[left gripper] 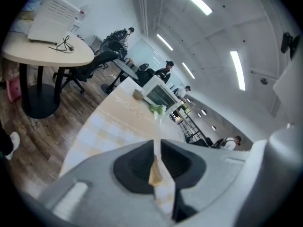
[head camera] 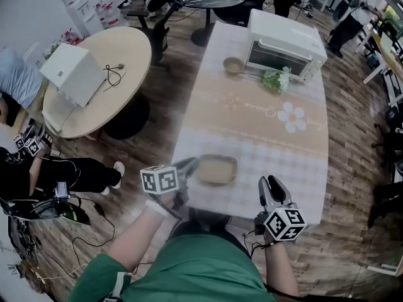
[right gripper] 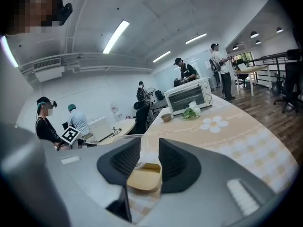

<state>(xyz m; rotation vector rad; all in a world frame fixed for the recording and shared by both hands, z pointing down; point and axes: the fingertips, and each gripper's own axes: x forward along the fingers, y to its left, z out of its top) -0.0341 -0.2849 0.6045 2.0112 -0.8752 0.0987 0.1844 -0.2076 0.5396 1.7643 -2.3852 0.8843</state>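
Tray (head camera: 217,169) rim pinched by left hand-held gripper (head camera: 188,166); right hand-held gripper (head camera: 270,184) gapes nearby.

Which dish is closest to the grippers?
The shallow tan dish at the near edge of the table: the left gripper pinches its rim. The small round bowl sits far off, beside the toaster oven.
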